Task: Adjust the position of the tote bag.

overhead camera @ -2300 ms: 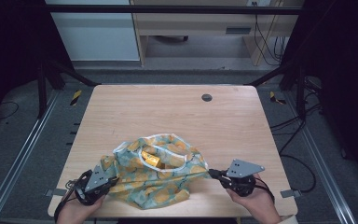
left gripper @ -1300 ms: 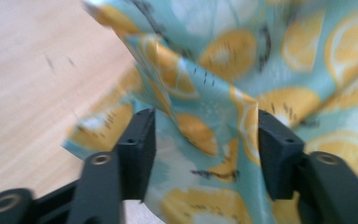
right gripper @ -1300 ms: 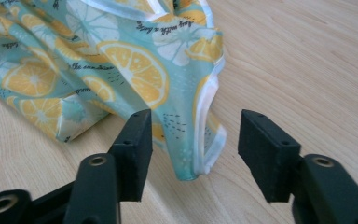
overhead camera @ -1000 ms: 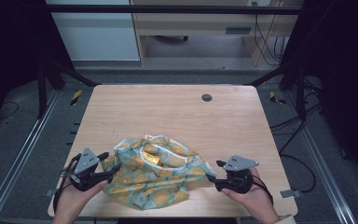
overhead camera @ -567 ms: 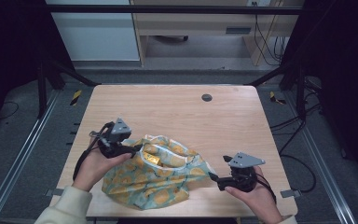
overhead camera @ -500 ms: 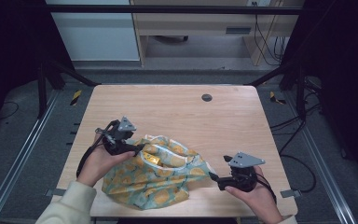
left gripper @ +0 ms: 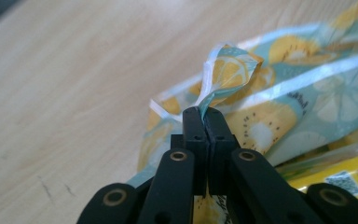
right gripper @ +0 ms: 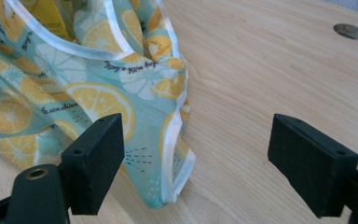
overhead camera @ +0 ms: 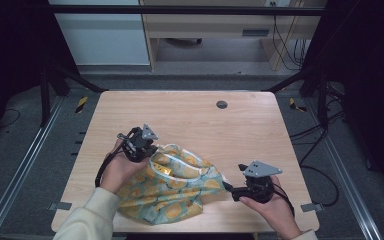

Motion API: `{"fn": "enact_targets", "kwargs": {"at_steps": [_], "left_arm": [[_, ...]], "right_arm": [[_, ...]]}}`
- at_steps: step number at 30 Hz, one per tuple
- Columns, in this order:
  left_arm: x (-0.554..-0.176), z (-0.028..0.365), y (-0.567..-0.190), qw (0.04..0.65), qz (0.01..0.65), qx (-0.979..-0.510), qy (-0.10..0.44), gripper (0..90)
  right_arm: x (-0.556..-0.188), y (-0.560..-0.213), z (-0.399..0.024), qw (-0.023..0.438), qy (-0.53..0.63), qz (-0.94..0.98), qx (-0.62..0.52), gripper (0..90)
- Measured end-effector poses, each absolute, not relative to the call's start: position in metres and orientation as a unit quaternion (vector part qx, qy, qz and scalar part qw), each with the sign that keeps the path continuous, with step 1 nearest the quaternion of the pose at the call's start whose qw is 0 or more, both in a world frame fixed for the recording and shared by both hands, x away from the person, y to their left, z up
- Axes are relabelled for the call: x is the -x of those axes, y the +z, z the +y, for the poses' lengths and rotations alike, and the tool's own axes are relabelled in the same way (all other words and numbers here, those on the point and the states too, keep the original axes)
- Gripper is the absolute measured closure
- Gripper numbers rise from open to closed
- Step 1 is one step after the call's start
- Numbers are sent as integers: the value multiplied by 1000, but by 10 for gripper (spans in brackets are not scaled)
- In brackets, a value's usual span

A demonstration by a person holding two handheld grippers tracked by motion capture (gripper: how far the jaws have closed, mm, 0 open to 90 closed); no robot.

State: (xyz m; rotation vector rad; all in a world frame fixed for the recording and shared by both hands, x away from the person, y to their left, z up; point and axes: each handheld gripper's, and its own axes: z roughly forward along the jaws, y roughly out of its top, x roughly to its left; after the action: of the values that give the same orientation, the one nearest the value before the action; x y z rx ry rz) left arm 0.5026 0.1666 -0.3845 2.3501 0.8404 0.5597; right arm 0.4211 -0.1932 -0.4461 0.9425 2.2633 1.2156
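1. The counter point(overhead camera: 190, 112) is a pale wooden top; its far half is bare apart from a small round dark disc point(overhead camera: 222, 104) set in the wood near the far edge.
2. The fruit-print bag point(overhead camera: 172, 187), teal with yellow citrus slices and a pale trim, lies crumpled on the near half of the counter, between the two hands. Its mouth gapes upward, and a yellow packet point(overhead camera: 161, 168) shows inside, near the left side of the opening.
3. The left hand point(overhead camera: 116, 167) comes in from the lower left in a light sleeve and reaches over the bag's left part.
4. The right hand point(overhead camera: 275, 210) rests near the counter's near right corner.
5. The left gripper point(overhead camera: 142, 147) sits at the bag's far left rim. In the left gripper view its jaws have just closed and are pressed together on a twisted fold of the bag's trimmed edge point(left gripper: 226, 67), which rises from between the tips.
6. The right gripper point(overhead camera: 228, 189) lies low at the bag's right end, pointing toward it. In the right gripper view its jaws stand wide apart, having just opened; the bag's pointed corner point(right gripper: 170, 186) lies between them on the wood, just beside the left jaw and well clear of the right one, with neither pad pressing on it.
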Motion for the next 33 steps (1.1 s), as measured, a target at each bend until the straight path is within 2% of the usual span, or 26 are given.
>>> {"fn": "enact_targets", "kwargs": {"at_steps": [3, 8, 14, 18, 22, 25, 30, 33], "left_arm": [[-487, 171, -373, 315, 298, -871, 231, 900], [-454, 180, -355, 380, 276, -852, 231, 900], [-425, 194, -360, 402, 262, -848, 224, 900], [-425, 201, -361, 408, 268, -843, 224, 900], [-428, 206, -362, 408, 268, -843, 225, 900], [-429, 208, -363, 408, 268, -843, 224, 900], [-432, 207, -364, 411, 268, -842, 222, 900], [-434, 206, -366, 408, 270, -845, 218, 900]], "right_arm": [[-421, -444, -194, 205, 440, 805, -343, 188], [-424, -438, -197, 221, 443, 793, -354, 216], [-432, -427, -182, 210, 455, 795, -343, 305], [-441, -420, -160, 204, 453, 809, -314, 355], [-454, -419, -143, 178, 448, 819, -313, 384], [-463, -423, -136, 176, 430, 827, -316, 398], [-481, -426, -131, 174, 403, 837, -326, 491], [-491, -429, -126, 160, 396, 843, -328, 495]]}}
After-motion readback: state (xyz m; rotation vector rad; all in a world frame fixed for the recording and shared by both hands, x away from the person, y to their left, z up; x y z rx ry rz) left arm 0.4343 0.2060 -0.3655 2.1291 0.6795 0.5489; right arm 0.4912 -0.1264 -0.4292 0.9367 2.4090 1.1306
